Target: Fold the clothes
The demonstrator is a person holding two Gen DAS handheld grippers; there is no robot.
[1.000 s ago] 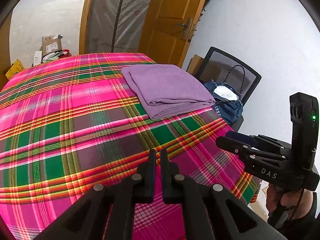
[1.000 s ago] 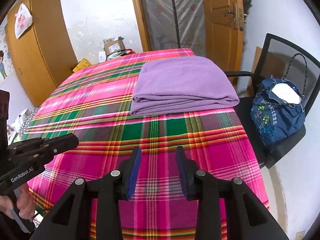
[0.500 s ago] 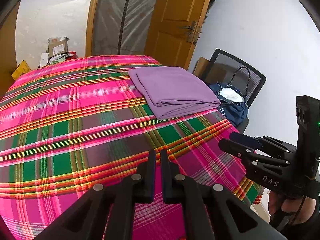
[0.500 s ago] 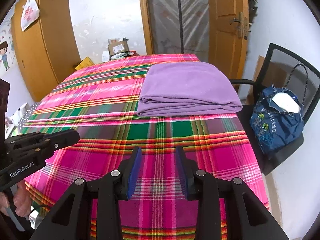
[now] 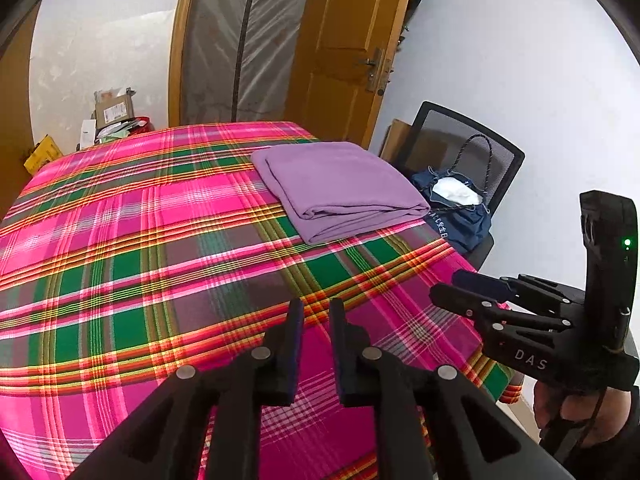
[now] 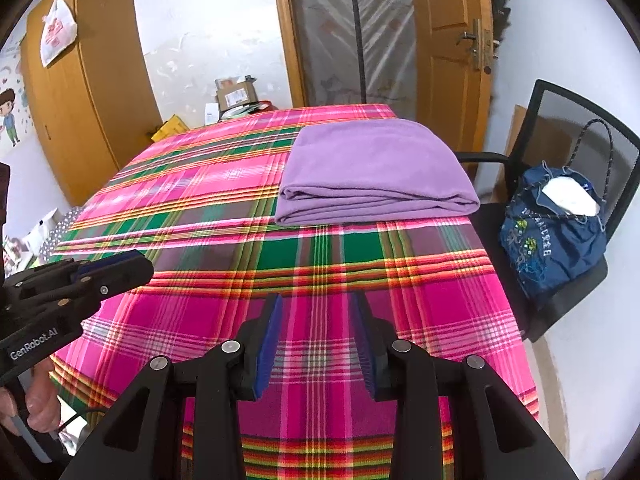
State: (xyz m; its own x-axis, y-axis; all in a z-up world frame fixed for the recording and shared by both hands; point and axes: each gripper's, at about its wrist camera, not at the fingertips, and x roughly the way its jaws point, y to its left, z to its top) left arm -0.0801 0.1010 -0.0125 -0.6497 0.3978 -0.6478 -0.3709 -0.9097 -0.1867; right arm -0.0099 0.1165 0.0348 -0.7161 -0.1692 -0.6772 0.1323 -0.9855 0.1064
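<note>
I'm looking across a table covered by a pink, green and orange plaid cloth (image 6: 224, 208), which fills most of both views. On its far right part lies the purple garment (image 6: 372, 168) — folded into a flat rectangle, its layered edge facing me, close to the table's right side. Beyond that side stands a black mesh chair (image 6: 576, 120) with a dark blue bag (image 6: 548, 240) on its seat. Behind the table I see a wooden door (image 6: 448, 40) and, to the left, a wooden wardrobe (image 6: 88, 80). My left gripper (image 5: 316, 312) hangs above the near cloth; its jaws have just been parting and now show a narrow gap with nothing in it. My right gripper (image 6: 316, 312) — jaws wider apart, empty — hangs over the near edge as well, well apart from the garment.
</note>
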